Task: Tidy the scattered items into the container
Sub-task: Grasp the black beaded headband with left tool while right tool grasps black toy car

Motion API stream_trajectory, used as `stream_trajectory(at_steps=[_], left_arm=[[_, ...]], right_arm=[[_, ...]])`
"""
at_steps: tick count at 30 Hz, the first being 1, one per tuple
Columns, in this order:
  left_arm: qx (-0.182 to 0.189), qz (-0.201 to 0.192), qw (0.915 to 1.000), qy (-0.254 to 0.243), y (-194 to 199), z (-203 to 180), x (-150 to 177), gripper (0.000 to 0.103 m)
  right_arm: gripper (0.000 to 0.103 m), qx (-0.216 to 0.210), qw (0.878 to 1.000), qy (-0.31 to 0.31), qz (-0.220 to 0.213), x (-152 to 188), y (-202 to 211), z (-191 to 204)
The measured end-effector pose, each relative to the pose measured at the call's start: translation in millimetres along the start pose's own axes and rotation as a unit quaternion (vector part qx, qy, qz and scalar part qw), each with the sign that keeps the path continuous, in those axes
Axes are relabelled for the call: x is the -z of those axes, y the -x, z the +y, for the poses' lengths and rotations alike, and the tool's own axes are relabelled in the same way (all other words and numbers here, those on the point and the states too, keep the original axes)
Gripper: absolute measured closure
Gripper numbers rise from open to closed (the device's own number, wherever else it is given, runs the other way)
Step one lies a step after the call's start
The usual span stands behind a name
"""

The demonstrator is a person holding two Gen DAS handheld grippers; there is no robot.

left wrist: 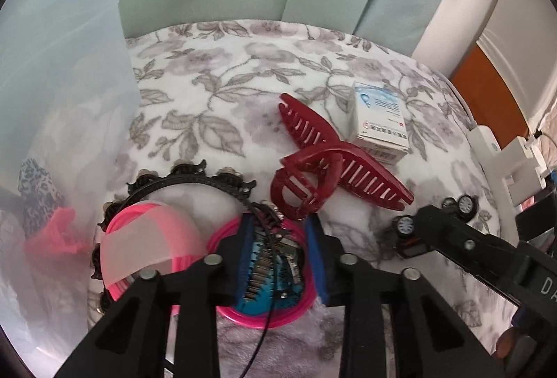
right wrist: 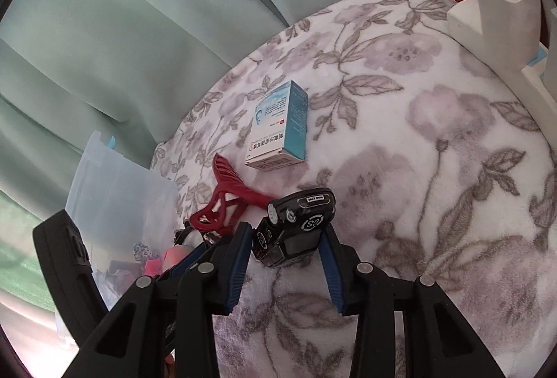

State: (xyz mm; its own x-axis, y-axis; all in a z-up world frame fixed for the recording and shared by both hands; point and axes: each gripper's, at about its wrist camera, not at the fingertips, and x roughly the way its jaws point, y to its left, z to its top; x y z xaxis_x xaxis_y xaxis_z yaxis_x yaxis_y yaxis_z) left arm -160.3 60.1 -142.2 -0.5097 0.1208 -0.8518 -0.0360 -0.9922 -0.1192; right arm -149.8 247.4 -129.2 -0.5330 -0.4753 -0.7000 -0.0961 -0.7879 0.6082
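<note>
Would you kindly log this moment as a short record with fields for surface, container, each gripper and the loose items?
surface: floral blanket
container: translucent plastic bin, holding leopard-print fabric
left gripper: open around a teal hair clip lying on pink rings
right gripper: open around a black toy car, which rests on the blanket
loose items: dark red claw clip; white and blue medicine box; black headband
</note>
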Motion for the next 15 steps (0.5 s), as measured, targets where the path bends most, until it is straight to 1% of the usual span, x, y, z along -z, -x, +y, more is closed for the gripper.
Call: stream_trajectory(at_steps=[3, 7, 15], left_arm=[[0.006, -0.002, 0.9999, 0.009, 0, 6, 1, 0.081], [0.007, -0.004, 0.9999, 0.010, 7, 4, 3, 0.083], [0.024, -0.038, 0.9989, 0.013, 46, 1, 3, 0.083]], right_arm=[[0.061, 0.002, 1.000, -0.003, -0.002, 1, 4, -2], [0.061, 0.001, 1.000, -0.002, -0.007, 2, 14, -1], [0.061, 0.001, 1.000, 0.001, -0.031, 7, 44, 6]])
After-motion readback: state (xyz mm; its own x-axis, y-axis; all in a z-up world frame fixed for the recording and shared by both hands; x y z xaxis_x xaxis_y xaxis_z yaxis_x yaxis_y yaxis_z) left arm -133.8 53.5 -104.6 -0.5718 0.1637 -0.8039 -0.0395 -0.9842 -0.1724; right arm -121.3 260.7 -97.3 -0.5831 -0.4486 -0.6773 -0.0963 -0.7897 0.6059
